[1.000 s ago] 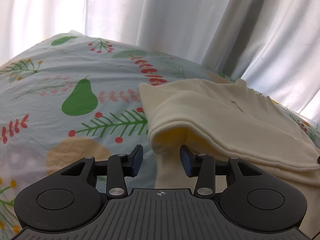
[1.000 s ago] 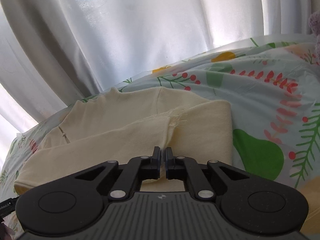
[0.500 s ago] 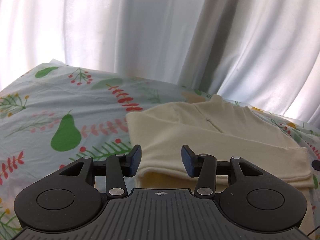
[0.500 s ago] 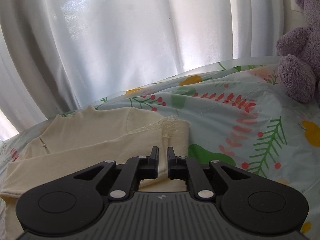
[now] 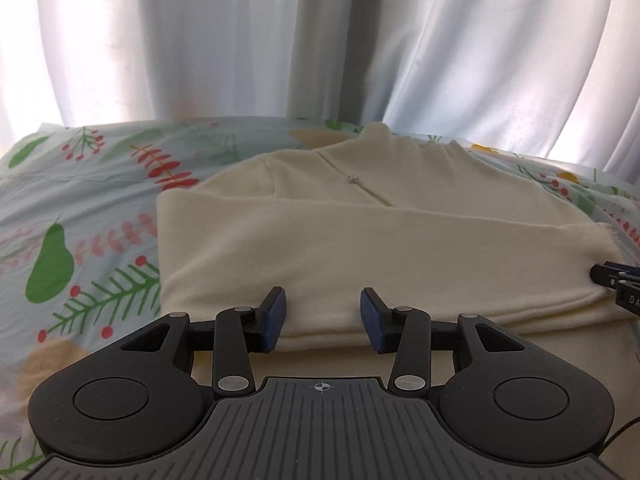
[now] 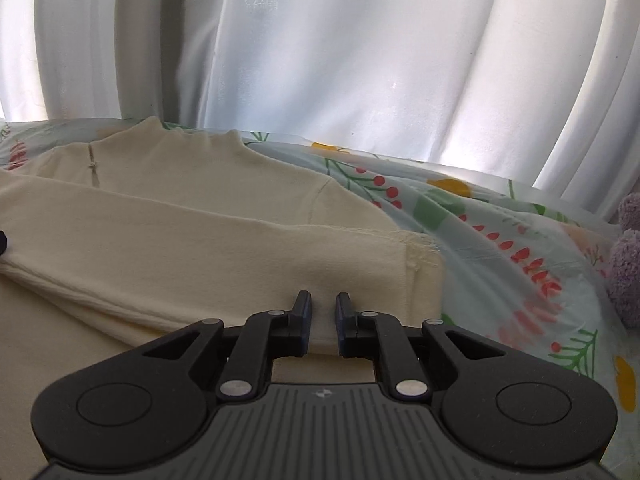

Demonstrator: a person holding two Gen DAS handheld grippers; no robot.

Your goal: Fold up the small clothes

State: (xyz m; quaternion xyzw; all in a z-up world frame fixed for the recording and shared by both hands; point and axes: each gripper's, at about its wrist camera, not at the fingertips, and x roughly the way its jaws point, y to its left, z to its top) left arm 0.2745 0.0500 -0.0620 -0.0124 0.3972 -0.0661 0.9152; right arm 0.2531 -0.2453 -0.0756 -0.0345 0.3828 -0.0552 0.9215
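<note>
A cream top (image 5: 360, 240) lies on the bed, its lower part folded up over the chest, collar at the far side. It also shows in the right wrist view (image 6: 200, 248). My left gripper (image 5: 322, 320) is open and empty, its jaws either side of the near fold edge. My right gripper (image 6: 322, 320) is slightly open over the fold's right end, with cloth showing in the gap; it holds nothing. The right gripper's tip shows at the right edge of the left wrist view (image 5: 616, 284).
The floral bedsheet (image 5: 80, 240) with pears and berries spreads all around the top. White curtains (image 6: 360, 60) hang close behind the bed. A purple plush toy (image 6: 628, 264) sits at the right edge of the right wrist view.
Both grippers have pulled back toward me and levelled. The raised fold now lies flat. The right gripper's jaws have parted from shut to slightly open, releasing the cloth.
</note>
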